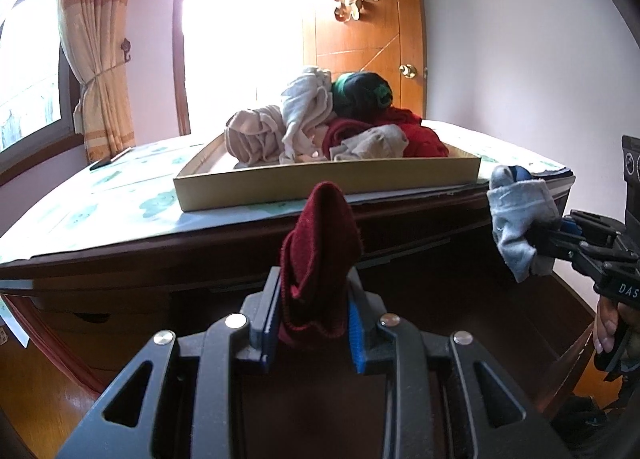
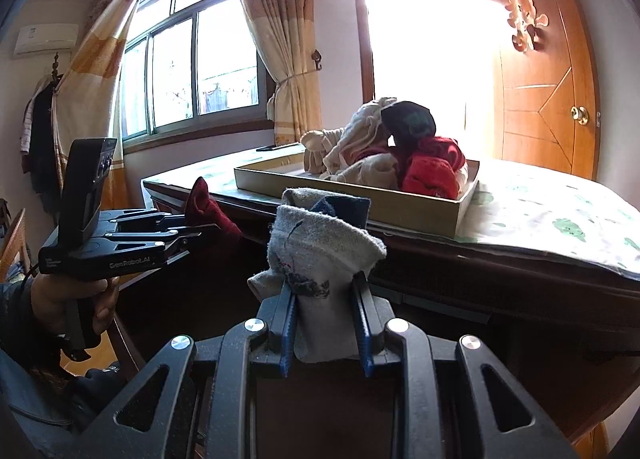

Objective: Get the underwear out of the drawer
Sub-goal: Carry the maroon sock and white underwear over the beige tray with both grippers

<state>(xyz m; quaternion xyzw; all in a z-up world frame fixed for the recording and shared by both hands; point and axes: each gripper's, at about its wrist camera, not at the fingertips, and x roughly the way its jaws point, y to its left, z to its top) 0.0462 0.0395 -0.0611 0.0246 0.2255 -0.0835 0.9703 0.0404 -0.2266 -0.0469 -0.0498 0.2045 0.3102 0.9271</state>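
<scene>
My left gripper (image 1: pixel 314 299) is shut on a dark red rolled underwear (image 1: pixel 320 243) and holds it up in front of the dark wooden dresser (image 1: pixel 160 259). It also shows in the right wrist view (image 2: pixel 200 231) with the red piece (image 2: pixel 208 207). My right gripper (image 2: pixel 326 299) is shut on a grey rolled underwear (image 2: pixel 320 247) with a dark blue part. It shows at the right of the left wrist view (image 1: pixel 536 235), with the grey piece (image 1: pixel 516 215). The open drawer (image 1: pixel 500 319) lies below both grippers, its inside dark.
A shallow cardboard tray (image 1: pixel 320 183) on the dresser top holds several rolled garments, beige, white, red and dark green (image 1: pixel 360 95). It also shows in the right wrist view (image 2: pixel 360 199). A patterned cloth (image 2: pixel 560 219) covers the top. A wooden door (image 2: pixel 552 79) and curtained window (image 2: pixel 192 71) stand behind.
</scene>
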